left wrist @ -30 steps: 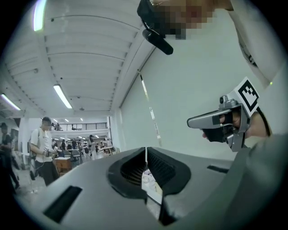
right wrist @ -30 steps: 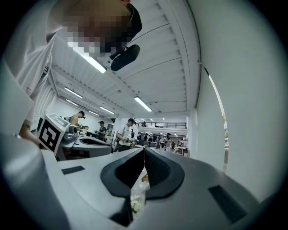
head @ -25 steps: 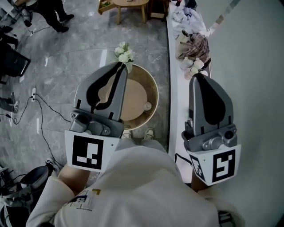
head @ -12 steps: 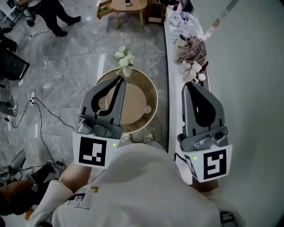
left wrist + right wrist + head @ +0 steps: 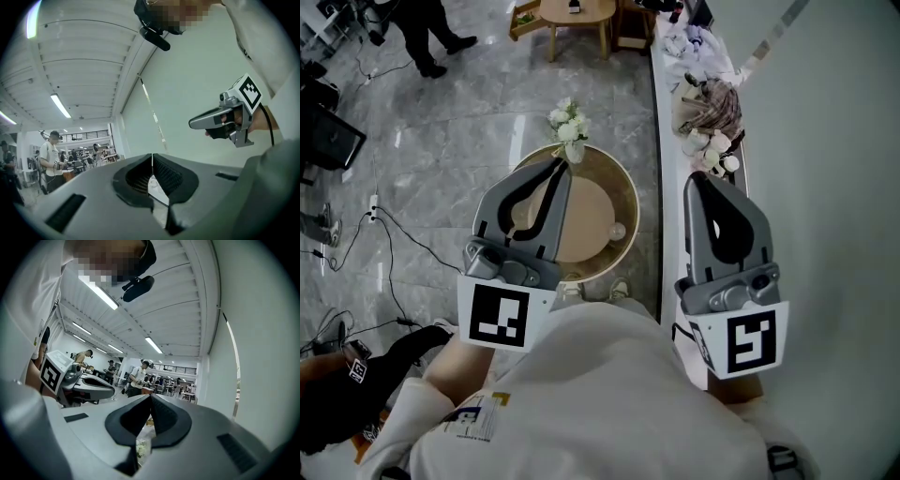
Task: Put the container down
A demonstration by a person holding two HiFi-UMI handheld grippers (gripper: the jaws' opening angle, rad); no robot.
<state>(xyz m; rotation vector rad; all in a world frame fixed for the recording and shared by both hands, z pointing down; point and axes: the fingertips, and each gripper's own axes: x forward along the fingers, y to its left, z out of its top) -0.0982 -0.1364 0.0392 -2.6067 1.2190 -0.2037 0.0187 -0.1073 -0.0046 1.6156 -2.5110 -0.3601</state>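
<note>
Both grippers are held level in front of my chest with nothing in them. My left gripper point(image 5: 560, 162) is shut, its tips over the near rim of a round wooden table point(image 5: 630, 202). My right gripper point(image 5: 698, 178) is shut too, above a white ledge point(image 5: 671, 234) along the wall. In the left gripper view the jaws of the left gripper point(image 5: 152, 155) meet in a thin line, with the right gripper point(image 5: 191, 124) off to the right. The right gripper view shows the right gripper point(image 5: 150, 395) with its jaws together and the left gripper point(image 5: 112, 392) on the left. A small pale round object point(image 5: 617, 231) lies on the table.
A vase of white flowers point(image 5: 567, 122) stands at the table's far edge. Clothes and small items point(image 5: 711, 103) are piled on the ledge. Cables point(image 5: 384, 234) run over the grey stone floor at left. People stand farther off, and a dark-clothed person point(image 5: 347, 394) is at the lower left.
Both grippers have drawn slightly back and down in the head view, still shut and empty. A dark-clothed person has come into view at the lower left.
</note>
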